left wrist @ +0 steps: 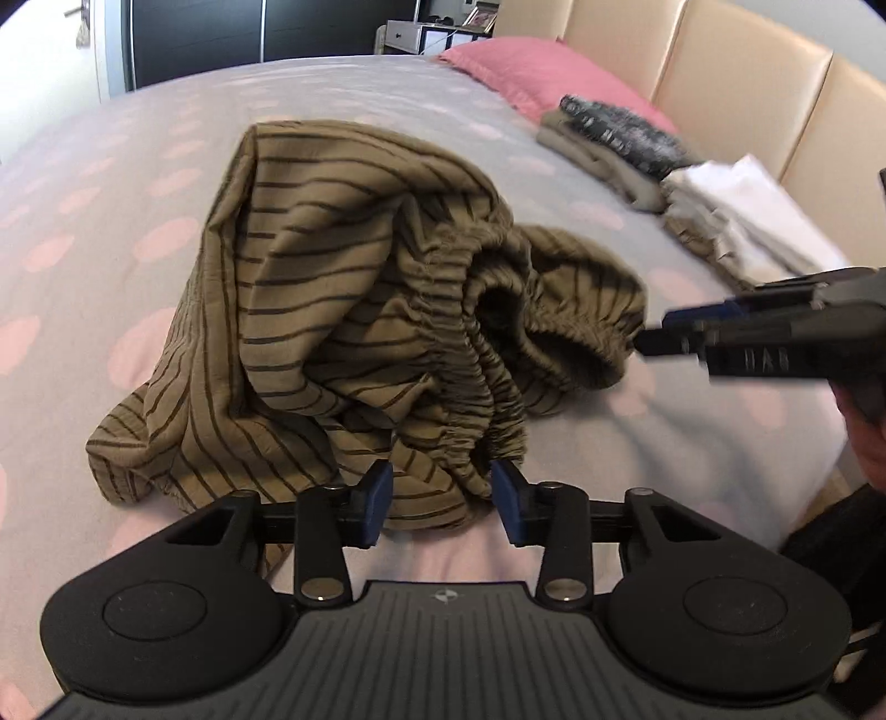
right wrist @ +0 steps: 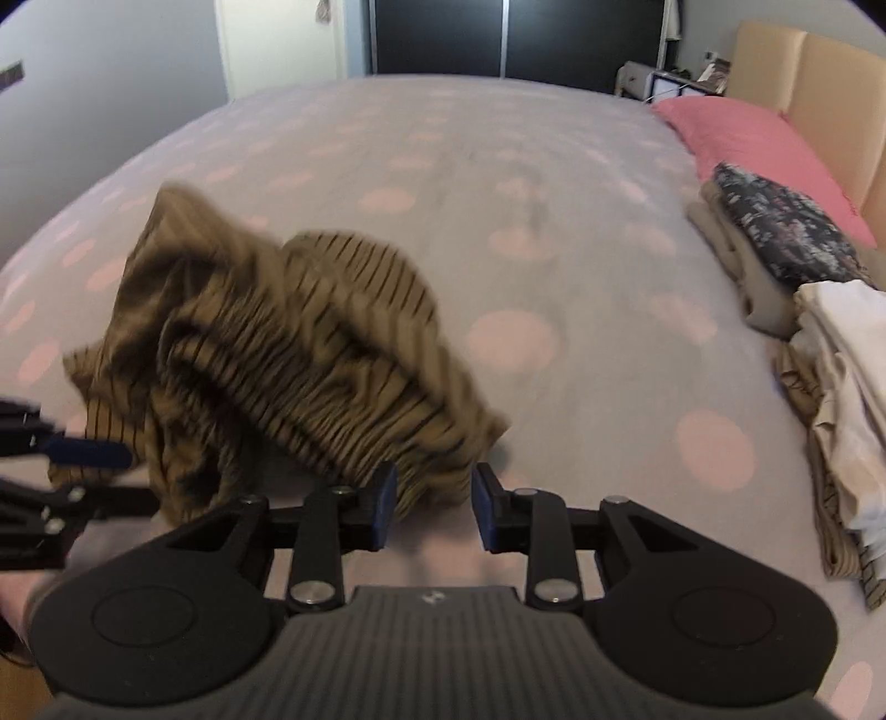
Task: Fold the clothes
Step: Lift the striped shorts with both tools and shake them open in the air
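An olive-brown striped garment (left wrist: 332, 310) with a gathered elastic waistband lies crumpled on the bed. My left gripper (left wrist: 443, 501) hangs over its near edge, the blue pads apart, waistband folds lying in the gap with neither pad pressing on them. In the left wrist view my right gripper (left wrist: 653, 338) comes in from the right, its tips at the waistband's far end. In the right wrist view the same garment (right wrist: 288, 354) is blurred; the right gripper (right wrist: 434, 501) stands open with the cloth's edge by its left pad. The left gripper (right wrist: 111, 454) shows at the left edge.
The bedspread (left wrist: 138, 166) is grey with pink dots. A stack of folded clothes (right wrist: 819, 310) lies at the right beside a pink pillow (right wrist: 758, 144) and a beige headboard (left wrist: 720, 61). A dark wardrobe (right wrist: 498, 39) stands beyond the bed.
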Demonstrator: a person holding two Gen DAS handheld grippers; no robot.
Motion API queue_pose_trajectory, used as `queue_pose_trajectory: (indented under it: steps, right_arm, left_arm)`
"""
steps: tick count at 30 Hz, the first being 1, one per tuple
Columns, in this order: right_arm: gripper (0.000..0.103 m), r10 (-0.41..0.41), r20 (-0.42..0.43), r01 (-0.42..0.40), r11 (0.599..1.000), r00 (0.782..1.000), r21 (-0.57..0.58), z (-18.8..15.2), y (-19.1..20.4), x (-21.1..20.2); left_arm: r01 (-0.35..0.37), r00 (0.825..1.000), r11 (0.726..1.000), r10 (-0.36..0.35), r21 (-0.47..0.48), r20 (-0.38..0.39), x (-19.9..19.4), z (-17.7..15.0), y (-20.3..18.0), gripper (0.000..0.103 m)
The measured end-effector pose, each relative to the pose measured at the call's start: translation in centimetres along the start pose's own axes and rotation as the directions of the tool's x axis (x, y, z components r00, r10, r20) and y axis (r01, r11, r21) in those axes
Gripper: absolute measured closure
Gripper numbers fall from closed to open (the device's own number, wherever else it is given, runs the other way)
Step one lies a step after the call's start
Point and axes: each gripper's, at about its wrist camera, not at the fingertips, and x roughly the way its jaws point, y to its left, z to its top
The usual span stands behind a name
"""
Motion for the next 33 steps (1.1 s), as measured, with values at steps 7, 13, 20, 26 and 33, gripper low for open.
queue_pose_trajectory:
  steps: [7,13,20,26,33]
  right_arm:
    - [0.067,-0.031,-0.031,0.031,1.0,0.999,0.003,-0.8,1.2,2.4]
    - [0.068,-0.081,-0.004,0.081,0.995,0.997,0.06,-0.1,0.7,3.0]
    - [0.091,-0.141,-0.005,0.141,0.988,0.99,0.059,0.4,1.0,3.5]
    - [0.094,-0.259,0.098,0.254,0.965,0.961,0.06,1.2,0.4,0.7]
    - [0.095,-0.208,0.191,0.193,0.977,0.959,0.096,3.9,-0.1,-3.3]
  left_arm:
    - [-0.043,0.999,0.999,0.043,-0.033,-0.001,2.0,0.6,-0.7,0.071]
    - [-0.109,0.994,0.994,0.109,0.013,-0.015,2.7,0.6,-1.6,0.078]
    - [-0.152,0.988,0.988,0.152,-0.016,-0.011,2.6,0.3,-0.5,0.093]
    - [-0.257,0.964,0.963,0.261,-0.076,0.044,-1.4,1.0,2.0,0.097]
    - [-0.283,0.937,0.951,0.302,-0.123,0.179,-8.5,3.8,4.1,0.099]
